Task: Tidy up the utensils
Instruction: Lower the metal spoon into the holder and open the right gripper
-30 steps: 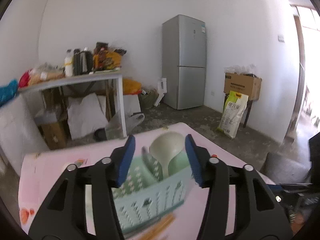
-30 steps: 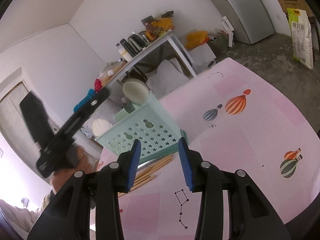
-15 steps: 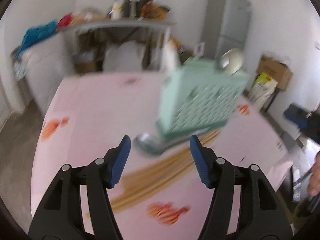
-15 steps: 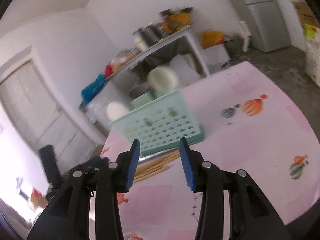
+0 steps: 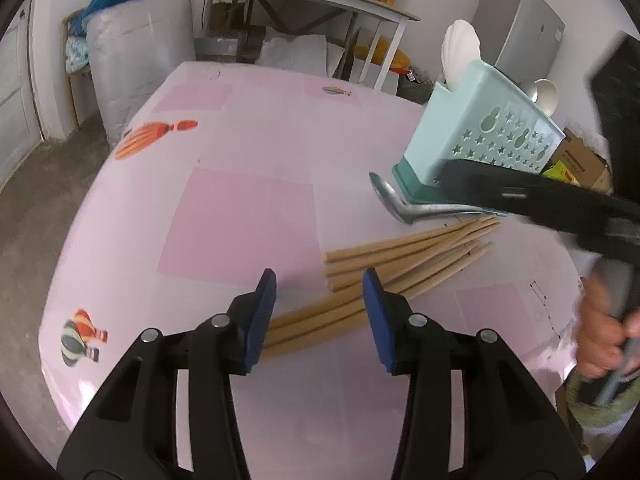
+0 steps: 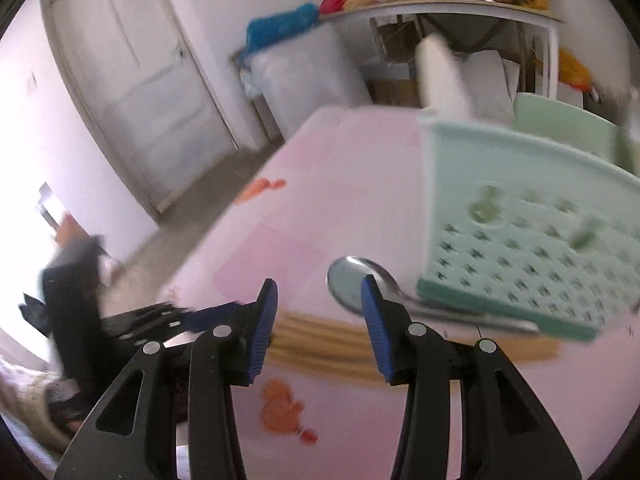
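Loose bundle of tan wooden chopsticks (image 5: 404, 264) lying flat on the pink counter (image 5: 224, 208), fanned slightly, thick ends toward the camera. Just beyond, touching the foot of a mint-green perforated basket (image 5: 476, 132): a steel spoon (image 6: 362, 288), bowl up, handle running along the basket's base. Left gripper (image 5: 320, 312) low over the thick chopstick ends, jaws partly apart and just closing, sticks between them but not pinched. Right gripper (image 6: 318, 312) partly open, just widening, holding nothing, aimed at the spoon bowl.
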The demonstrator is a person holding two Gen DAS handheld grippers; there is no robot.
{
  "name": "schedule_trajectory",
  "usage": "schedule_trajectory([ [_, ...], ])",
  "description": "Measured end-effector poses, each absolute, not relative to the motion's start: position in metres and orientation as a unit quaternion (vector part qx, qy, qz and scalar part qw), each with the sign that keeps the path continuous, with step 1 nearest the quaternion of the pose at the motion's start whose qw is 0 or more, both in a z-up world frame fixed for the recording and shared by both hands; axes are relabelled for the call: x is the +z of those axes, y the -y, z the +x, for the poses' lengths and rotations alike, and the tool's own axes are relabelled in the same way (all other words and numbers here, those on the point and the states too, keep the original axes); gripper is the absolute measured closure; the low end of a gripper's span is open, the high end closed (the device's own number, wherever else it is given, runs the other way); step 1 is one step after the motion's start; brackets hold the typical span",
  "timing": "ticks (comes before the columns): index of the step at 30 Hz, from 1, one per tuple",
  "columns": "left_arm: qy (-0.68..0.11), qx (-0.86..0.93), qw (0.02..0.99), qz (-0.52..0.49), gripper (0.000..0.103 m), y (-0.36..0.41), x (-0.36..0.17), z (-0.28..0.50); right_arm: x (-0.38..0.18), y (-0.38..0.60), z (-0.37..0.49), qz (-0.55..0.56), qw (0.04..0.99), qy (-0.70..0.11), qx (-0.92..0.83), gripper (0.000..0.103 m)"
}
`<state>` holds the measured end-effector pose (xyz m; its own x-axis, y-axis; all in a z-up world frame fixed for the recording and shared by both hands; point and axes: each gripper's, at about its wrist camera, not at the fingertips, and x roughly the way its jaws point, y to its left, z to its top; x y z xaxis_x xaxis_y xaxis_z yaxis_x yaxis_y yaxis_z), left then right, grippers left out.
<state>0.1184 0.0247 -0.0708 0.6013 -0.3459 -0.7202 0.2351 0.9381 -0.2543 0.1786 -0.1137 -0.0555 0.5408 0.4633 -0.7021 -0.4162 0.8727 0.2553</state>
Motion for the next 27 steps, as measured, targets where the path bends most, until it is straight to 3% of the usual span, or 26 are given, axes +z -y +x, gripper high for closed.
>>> schedule_trajectory([
  [8, -0.404, -0.172, 0.896, -0.071, 0.062, -0.024, -0.072, 0.114, -0.088, 0.079, 0.209, -0.055, 0.873, -0.434, 0.215, 0.062],
  [18, -0.402, -0.175, 0.895, -0.080, 0.062, -0.027, -0.071, 0.114, -0.095, 0.072, 0.208, -0.115, 0.885, -0.419, 0.168, 0.091],
  [27, -0.397, -0.167, 0.899, -0.082, 0.062, -0.029, -0.069, 0.116, -0.050, 0.100, 0.176, -0.078, 0.916, -0.363, 0.153, 0.098],
])
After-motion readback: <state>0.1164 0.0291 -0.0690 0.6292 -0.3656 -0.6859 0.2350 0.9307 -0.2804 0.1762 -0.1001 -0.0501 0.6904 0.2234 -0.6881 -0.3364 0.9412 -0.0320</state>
